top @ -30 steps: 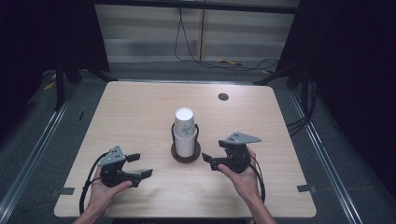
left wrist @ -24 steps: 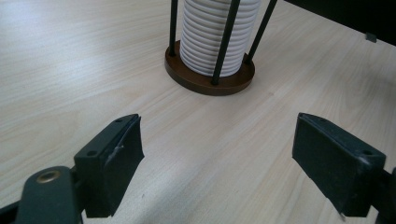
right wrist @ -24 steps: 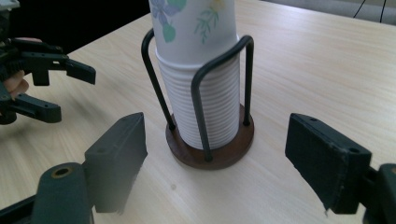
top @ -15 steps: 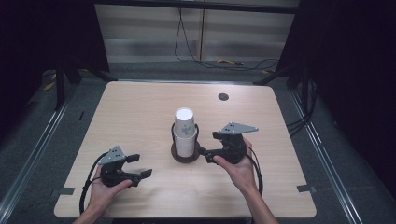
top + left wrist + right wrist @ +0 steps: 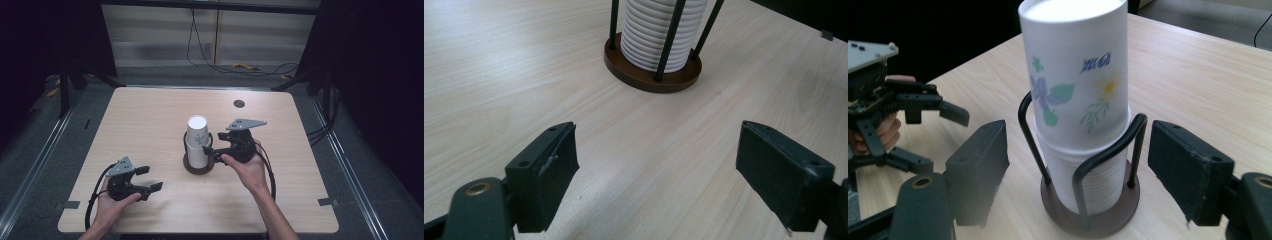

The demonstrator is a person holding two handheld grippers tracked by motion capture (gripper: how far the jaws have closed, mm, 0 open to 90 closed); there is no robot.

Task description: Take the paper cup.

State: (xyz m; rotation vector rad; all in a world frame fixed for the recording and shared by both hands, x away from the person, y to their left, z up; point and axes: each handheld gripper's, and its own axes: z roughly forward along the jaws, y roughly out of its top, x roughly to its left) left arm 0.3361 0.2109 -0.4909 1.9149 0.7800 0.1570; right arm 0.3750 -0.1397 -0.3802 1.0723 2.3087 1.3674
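Observation:
A stack of white paper cups (image 5: 197, 137), mouths down, stands in a holder with a round brown base (image 5: 198, 169) and black wire loops at the table's middle. The top cup (image 5: 1075, 65) bears flower prints. My right gripper (image 5: 209, 151) sits just right of the stack. Its jaws have just been closing and flank the stack and wire loops (image 5: 1108, 150) with gaps on both sides, so it is open. Near the front left of the table my left gripper (image 5: 150, 179) stands open over bare wood. It faces the holder (image 5: 649, 75) with nothing between its jaws (image 5: 656, 172).
The light wooden table (image 5: 150, 115) has a small dark round inset (image 5: 239, 104) at the back right. Dark floor, rails and cables surround the table. In the right gripper view the left gripper (image 5: 940, 137) shows beyond the stack near the table's edge.
My right gripper has moved forward, slightly up and left toward the cup stack, so its jaws now sit beside the cups. The left gripper has stayed put.

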